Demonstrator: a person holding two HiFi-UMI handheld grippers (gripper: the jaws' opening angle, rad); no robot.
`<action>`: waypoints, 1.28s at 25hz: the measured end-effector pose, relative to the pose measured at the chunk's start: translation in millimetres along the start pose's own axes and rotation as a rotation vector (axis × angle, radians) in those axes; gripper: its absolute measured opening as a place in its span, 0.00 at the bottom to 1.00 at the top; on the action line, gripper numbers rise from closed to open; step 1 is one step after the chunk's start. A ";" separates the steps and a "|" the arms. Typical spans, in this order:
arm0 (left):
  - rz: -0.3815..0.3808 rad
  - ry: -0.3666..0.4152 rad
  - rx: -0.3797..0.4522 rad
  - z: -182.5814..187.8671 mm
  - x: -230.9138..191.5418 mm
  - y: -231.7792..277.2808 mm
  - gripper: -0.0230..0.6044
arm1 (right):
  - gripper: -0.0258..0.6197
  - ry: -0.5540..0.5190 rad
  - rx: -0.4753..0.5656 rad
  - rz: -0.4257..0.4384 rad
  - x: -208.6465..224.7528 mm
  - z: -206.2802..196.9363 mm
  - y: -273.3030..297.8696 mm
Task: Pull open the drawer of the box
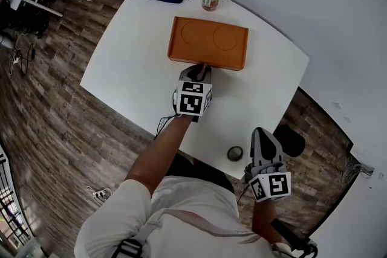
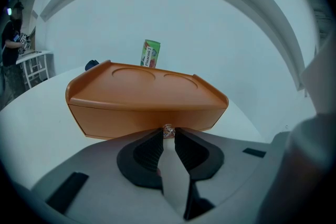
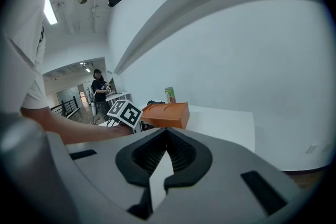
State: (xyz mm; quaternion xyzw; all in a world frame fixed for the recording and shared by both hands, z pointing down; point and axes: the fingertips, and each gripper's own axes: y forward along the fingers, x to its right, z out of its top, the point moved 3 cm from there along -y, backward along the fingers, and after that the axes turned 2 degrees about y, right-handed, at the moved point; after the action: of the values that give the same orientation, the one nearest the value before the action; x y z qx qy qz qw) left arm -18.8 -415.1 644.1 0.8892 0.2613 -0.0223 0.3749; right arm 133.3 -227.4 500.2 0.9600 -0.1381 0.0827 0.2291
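The drawer (image 2: 142, 119) of the orange rectangular plastic box (image 1: 208, 42) looks shut. The left hand-held gripper (image 2: 168, 133) clamps its small clear knob (image 2: 168, 129) at the box's 6 o'clock, so the pull remains. The right hand-held gripper (image 3: 167, 131) is closed and empty.

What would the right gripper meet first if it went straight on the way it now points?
Probably the white table top, since the right gripper tilts downward; the orange box lies farther along that line. Depth is unclear.
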 end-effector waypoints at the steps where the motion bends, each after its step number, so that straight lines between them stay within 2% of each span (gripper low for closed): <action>1: 0.005 0.003 -0.001 -0.1 0.0 0.0 0.16 | 0.04 -0.001 -0.001 0.000 0.4 -0.6 0.2; 9: 0.020 0.007 -0.003 -4.9 3.0 -5.0 0.16 | 0.04 -0.005 -0.002 0.013 0.2 0.2 -0.3; 32: 0.032 -0.021 -0.030 -55.5 24.2 -47.4 0.16 | 0.04 -0.024 0.009 0.055 -13.2 -4.2 -14.8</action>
State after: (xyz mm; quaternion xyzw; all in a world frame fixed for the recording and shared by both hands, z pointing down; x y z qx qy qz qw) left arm -29.5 -339.0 647.2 0.8872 0.2435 -0.0218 0.3913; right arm 124.9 -209.8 494.7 0.9577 -0.1671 0.0779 0.2209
